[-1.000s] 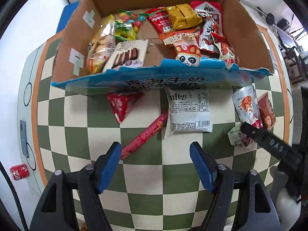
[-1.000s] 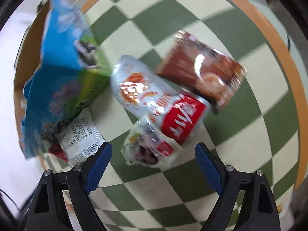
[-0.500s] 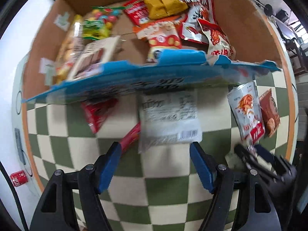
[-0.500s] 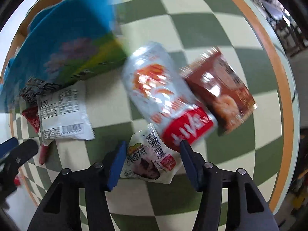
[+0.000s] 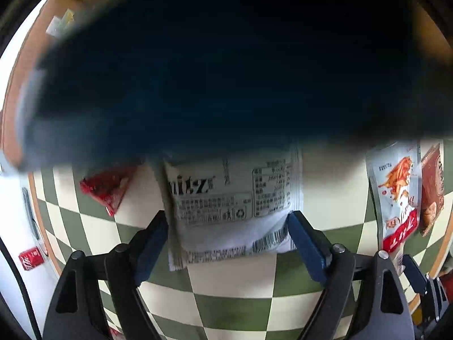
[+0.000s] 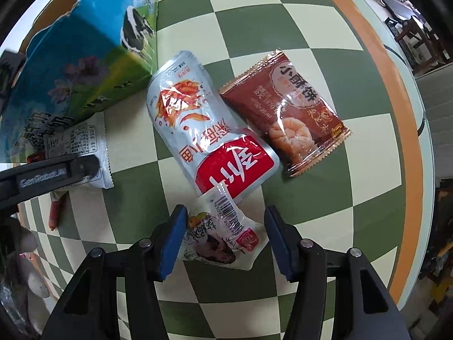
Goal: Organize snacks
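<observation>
The left claw (image 5: 228,243) points down at the desk (image 5: 235,280) with its jaws spread; they have just been opening. The white pack (image 5: 229,201) lies between its blue pads (image 5: 304,245), which stand at the pack's two side edges; whether they press on it I cannot tell. Just left of the pack lies a red wrapper (image 5: 106,189). Above, the dark blurred wall of the box (image 5: 212,65) fills most of the view.

The right claw (image 6: 225,240) also points down, half spread, after its jaws closed part way. A small clear pouch (image 6: 223,238) lies between its pads (image 6: 172,239); the left pad is at the pouch's edge, the right one stands clear. The pouch's top is tucked against a silver bag (image 6: 203,130), and a brown biscuit pack (image 6: 288,116) lies just beside that. Farther left are the box's printed side (image 6: 73,65), the white pack (image 6: 85,144) with the left claw's finger (image 6: 51,175) over it, and a thin red stick (image 6: 55,212).
</observation>
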### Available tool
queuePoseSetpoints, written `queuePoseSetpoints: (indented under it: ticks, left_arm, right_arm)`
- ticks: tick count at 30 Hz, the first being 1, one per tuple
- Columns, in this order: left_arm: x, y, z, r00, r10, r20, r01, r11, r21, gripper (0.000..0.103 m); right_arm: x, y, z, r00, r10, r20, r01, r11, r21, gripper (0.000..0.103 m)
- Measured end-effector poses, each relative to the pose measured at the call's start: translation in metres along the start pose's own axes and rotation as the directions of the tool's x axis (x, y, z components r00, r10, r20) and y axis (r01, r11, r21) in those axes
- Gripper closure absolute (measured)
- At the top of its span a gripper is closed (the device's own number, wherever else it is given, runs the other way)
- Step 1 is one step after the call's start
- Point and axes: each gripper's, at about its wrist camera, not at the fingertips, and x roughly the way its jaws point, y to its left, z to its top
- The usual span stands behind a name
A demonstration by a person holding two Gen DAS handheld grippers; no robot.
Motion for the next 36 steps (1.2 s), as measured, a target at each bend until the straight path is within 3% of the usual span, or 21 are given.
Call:
queuePoseSetpoints:
  ticks: [5, 12, 17, 20, 22, 24, 31, 36]
  left_arm:
    - [-0.005, 0.002, -0.005, 0.999, -0.002, 0.044, 0.002, 1.000, -0.004, 0.030]
    - [-0.021, 0.016, -0.040, 0.998, -0.040, 0.047, 0.040, 0.999, -0.010, 0.061]
    - [-0.010, 0.024, -0.066, 0.997, -0.074, 0.023, 0.074, 0.997, -0.022, 0.062]
    - [-0.001, 0.038, -0.063, 0.989, -0.146, 0.013, 0.146, 0.989, -0.039, 0.053]
    - [0.004, 0.049, -0.057, 0.967, -0.255, -0.012, 0.253, 0.963, -0.093, 0.056]
    - [0.007, 0.065, -0.052, 0.947, -0.321, -0.014, 0.316, 0.937, -0.148, 0.062]
    - [-0.002, 0.085, -0.056, 0.931, -0.365, 0.029, 0.362, 0.909, -0.208, 0.079]
    - [-0.029, 0.078, -0.065, 0.943, -0.325, 0.073, 0.333, 0.929, -0.165, 0.083]
  right_arm:
    - [0.009, 0.035, 0.007, 1.000, 0.005, -0.011, -0.006, 1.000, -0.007, 0.045]
    - [0.009, 0.046, 0.000, 0.999, 0.046, -0.015, -0.047, 0.999, -0.016, 0.046]
    - [0.013, 0.049, -0.008, 0.997, 0.065, -0.029, -0.065, 0.998, -0.006, 0.047]
    - [0.015, 0.054, -0.010, 0.997, 0.069, -0.036, -0.070, 0.998, -0.007, 0.047]
    - [0.016, 0.058, -0.011, 0.997, 0.069, -0.038, -0.069, 0.998, -0.008, 0.047]
    - [0.018, 0.062, -0.011, 0.997, 0.073, -0.040, -0.073, 0.997, 0.002, 0.047]
    - [0.031, 0.061, -0.006, 0.996, 0.079, -0.037, -0.079, 0.997, 0.009, 0.047]
    - [0.027, 0.059, -0.013, 0.995, 0.090, -0.035, -0.089, 0.996, 0.017, 0.047]
